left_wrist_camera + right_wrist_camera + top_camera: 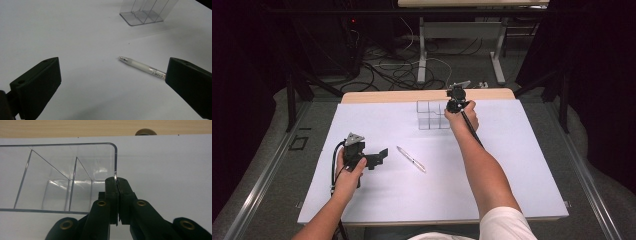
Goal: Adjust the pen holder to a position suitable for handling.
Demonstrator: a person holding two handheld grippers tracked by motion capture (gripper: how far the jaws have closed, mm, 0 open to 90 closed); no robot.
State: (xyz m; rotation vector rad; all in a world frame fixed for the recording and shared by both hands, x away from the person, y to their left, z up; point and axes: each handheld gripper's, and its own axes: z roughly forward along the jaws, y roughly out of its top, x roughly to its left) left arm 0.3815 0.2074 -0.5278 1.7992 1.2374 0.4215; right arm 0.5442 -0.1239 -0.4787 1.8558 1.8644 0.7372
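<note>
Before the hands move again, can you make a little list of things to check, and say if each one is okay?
1. Right gripper pinched shut on the clear organizer wall: ok.
2. Organizer standing upright on the white table sheet: ok.
3. Organizer compartments free for something to go in: ok.
4. Left gripper open wide: ok.
5. Pen lying loose on the sheet, ahead of the left gripper and partly hidden by one jaw: ok.
6. Grip firm enough to keep the organizer from sliding: cannot tell.

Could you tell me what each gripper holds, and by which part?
The right gripper clamps the clear organizer by its side wall's top rim. The left gripper is open, holding nothing.
</note>
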